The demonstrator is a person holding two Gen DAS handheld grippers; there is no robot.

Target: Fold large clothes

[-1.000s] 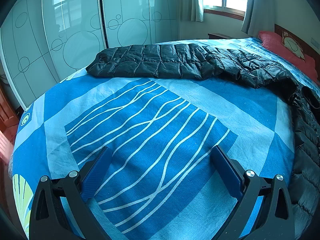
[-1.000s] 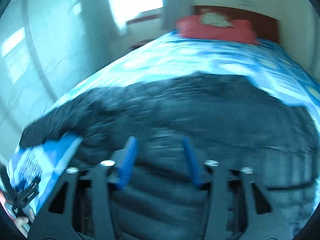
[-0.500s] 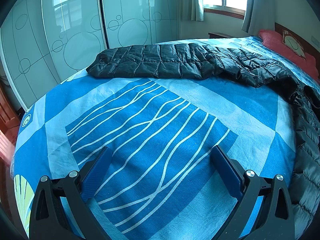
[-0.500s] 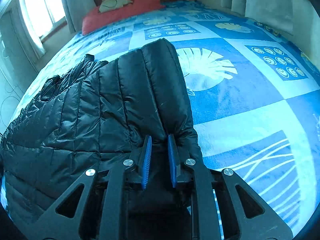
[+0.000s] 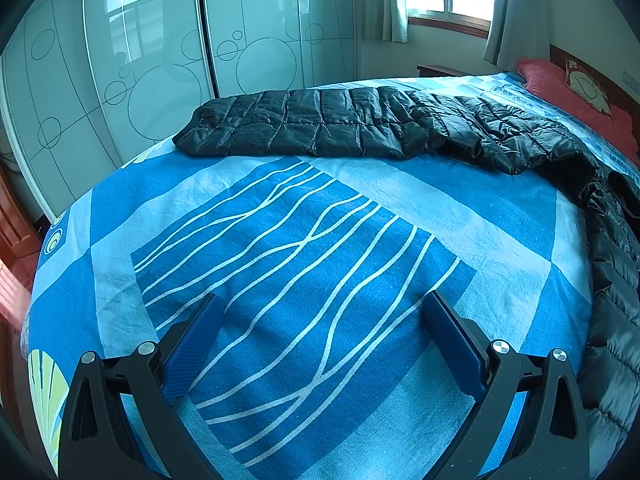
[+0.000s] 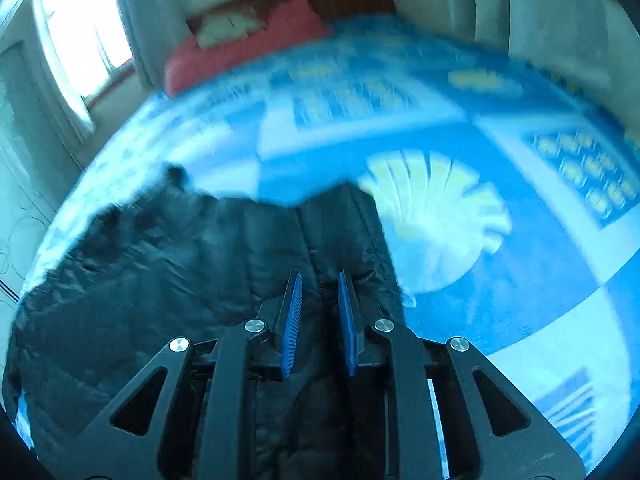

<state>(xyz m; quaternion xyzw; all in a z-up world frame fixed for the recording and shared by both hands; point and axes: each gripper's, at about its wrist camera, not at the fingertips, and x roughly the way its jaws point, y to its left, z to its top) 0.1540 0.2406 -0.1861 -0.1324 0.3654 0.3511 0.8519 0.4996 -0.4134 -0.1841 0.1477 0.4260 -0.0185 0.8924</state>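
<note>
Black quilted jacket [image 5: 360, 128] lies spread across the bed [image 5: 280, 260], one sleeve stretched toward the wardrobe. The right gripper [image 6: 319, 300] has its fingers clamped on a jacket edge, likely to carry it over for a fold. The left gripper [image 5: 324, 336] hovers over bare bedspread, fingers wide apart, holding nothing.

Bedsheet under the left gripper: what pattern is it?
Blue bedsheet with wavy white lines on a darker blue square, clearest in the left wrist view.
</note>
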